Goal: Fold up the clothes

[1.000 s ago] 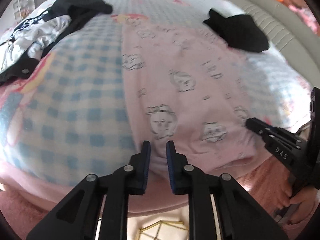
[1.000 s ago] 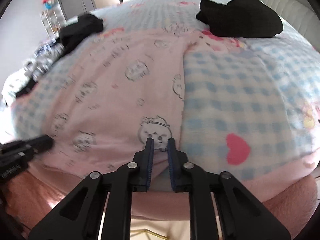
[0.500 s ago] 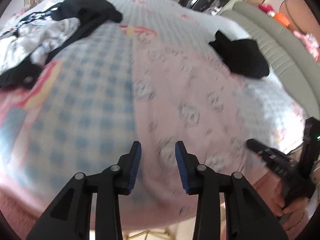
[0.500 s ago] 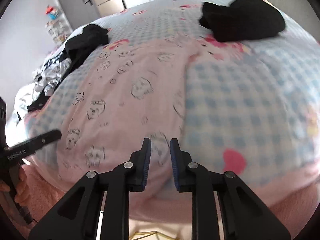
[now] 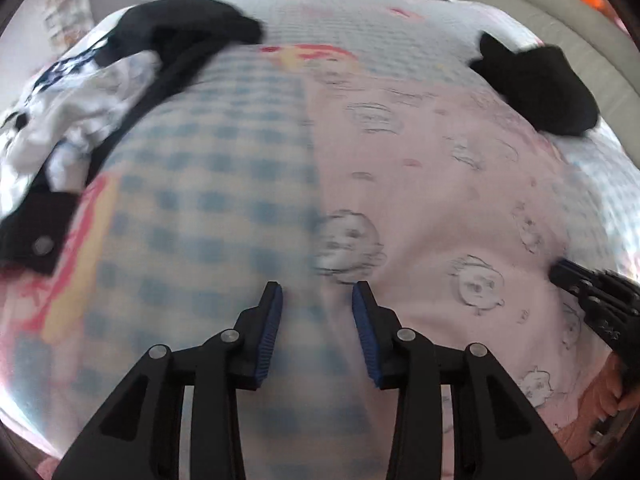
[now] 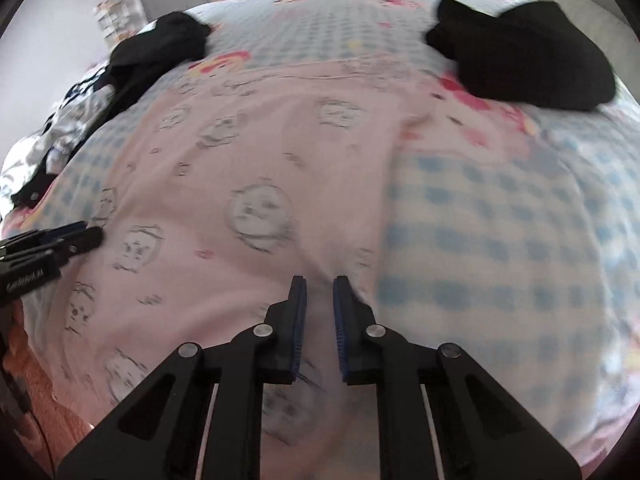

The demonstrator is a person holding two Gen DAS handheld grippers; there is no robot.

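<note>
A pink garment (image 5: pixel 440 184) printed with small cartoon faces lies spread flat on the bed; the right wrist view shows it too (image 6: pixel 260 152). My left gripper (image 5: pixel 317 294) hovers open over the garment's left edge, with nothing between its blue pads. My right gripper (image 6: pixel 320 284) is at the garment's right near corner. Its jaws are nearly together, with a ridge of pink cloth running up between them. Each gripper shows in the other's view: the right gripper (image 5: pixel 560 274) at the right side, the left gripper (image 6: pixel 90 232) at the left side.
The bed has a blue-and-white checked cover (image 5: pixel 200 200). A folded black garment (image 6: pixel 520 60) sits at the far right of it. A loose pile of black and white clothes (image 5: pixel 120 80) lies at the far left. A padded grey headboard (image 5: pixel 560 8) runs along the right.
The left gripper has opened and let go of the near hem. Both grippers have moved forward from the bed's near edge and now sit over the garment.
</note>
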